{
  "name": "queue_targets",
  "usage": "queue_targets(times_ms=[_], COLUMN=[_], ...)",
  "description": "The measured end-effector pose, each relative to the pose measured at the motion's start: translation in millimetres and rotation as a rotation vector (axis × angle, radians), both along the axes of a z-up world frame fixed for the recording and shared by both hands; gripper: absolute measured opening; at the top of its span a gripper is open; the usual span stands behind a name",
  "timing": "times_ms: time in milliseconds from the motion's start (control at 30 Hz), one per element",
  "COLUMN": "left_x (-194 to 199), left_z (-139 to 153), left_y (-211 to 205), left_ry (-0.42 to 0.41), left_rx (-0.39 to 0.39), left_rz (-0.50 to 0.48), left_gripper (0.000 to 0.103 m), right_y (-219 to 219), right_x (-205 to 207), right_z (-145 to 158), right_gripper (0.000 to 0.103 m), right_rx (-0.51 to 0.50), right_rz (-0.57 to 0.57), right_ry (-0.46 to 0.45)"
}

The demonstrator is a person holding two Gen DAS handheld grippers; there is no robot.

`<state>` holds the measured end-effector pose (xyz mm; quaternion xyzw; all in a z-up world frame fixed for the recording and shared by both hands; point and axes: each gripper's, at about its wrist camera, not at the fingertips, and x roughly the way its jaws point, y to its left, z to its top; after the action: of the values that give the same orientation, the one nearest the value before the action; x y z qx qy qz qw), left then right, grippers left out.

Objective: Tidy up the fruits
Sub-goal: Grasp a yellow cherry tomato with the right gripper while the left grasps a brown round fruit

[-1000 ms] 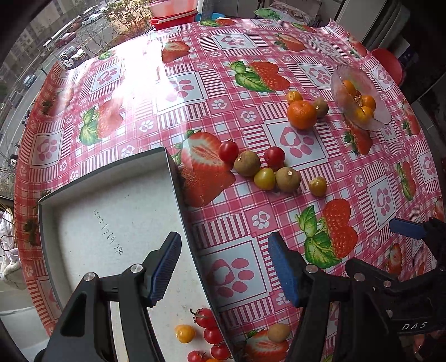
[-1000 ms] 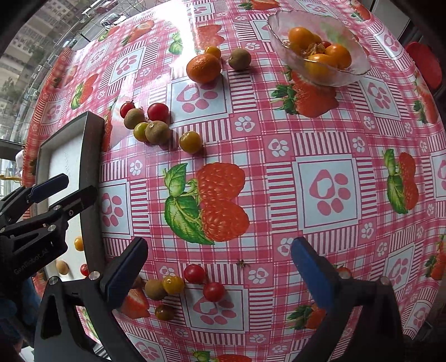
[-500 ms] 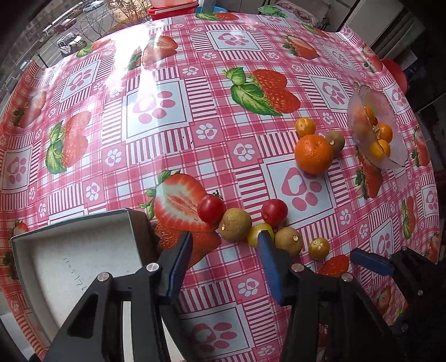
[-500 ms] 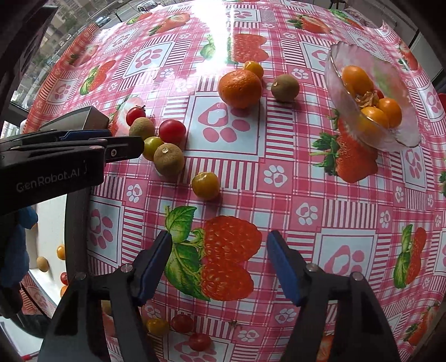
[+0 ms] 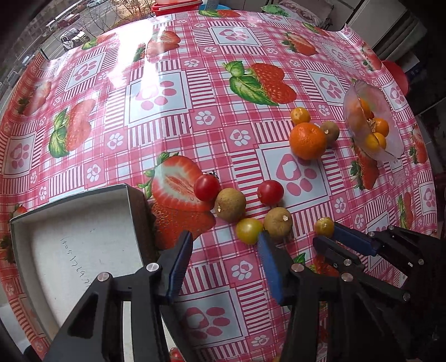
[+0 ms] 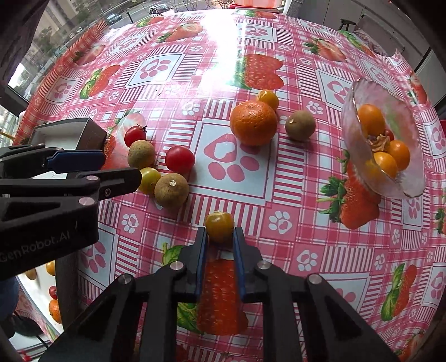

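Observation:
My right gripper (image 6: 219, 234) is shut on a small yellow-orange berry (image 6: 219, 225) resting on the tablecloth; the berry (image 5: 324, 227) also shows in the left wrist view. My left gripper (image 5: 224, 245) is open, just short of a cluster: two red cherry tomatoes (image 5: 206, 187) (image 5: 270, 191), two brown longans (image 5: 230, 204) (image 5: 278, 223) and a yellow tomato (image 5: 249, 230). An orange (image 6: 253, 122), a small yellow fruit (image 6: 267, 99) and another longan (image 6: 300, 125) lie farther back. A glass bowl (image 6: 409, 178) at the right holds several orange fruits.
A grey tray (image 5: 133, 206) with a white floor lies at the left, beside the cluster. In the right wrist view more small fruits (image 6: 51, 281) show at its near end. Red containers (image 5: 175, 5) stand at the table's far edge.
Both grippers moved forward toward the fruit. The right gripper went from wide open to closed on the yellow-orange berry. The left gripper's jaws narrowed but stay open.

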<state>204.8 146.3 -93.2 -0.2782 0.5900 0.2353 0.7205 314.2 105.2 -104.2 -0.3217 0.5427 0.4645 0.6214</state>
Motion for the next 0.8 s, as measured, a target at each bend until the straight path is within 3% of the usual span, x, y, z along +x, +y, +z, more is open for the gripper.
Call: queue_targets(times_ms=[133,367,567,667,800], left_x=[4,14,24,27,26], left_z=[-1,-18,-18,-18,-17], left_y=[-16,-23,-28,-29,-24], left_ry=[-0.012,0.013,0.034,0.047,0.032], left_rx=[-0.016,-0.018,0.054,0.088,0.078], left_rz=[-0.034,-0.034,-0.068,-0.068,-0.041], left_gripper=[0.051,0.05,0.035,0.022,0.02], right_y=[-18,-43,-51,-55,-58], right_x=[13,22,23,22,22], right_z=[-2,-3,-2,-1,-1], right_gripper=[0.019,0.019,0.019,0.019,0.019], right_rx=[-0.003,-0.007,-0.001,0.002,0.003], right_rz=[-0.073,-0.108,-0.132,-0.138,-0.14], right_ry=[0.058,0.076,0.098,0.104,0.116])
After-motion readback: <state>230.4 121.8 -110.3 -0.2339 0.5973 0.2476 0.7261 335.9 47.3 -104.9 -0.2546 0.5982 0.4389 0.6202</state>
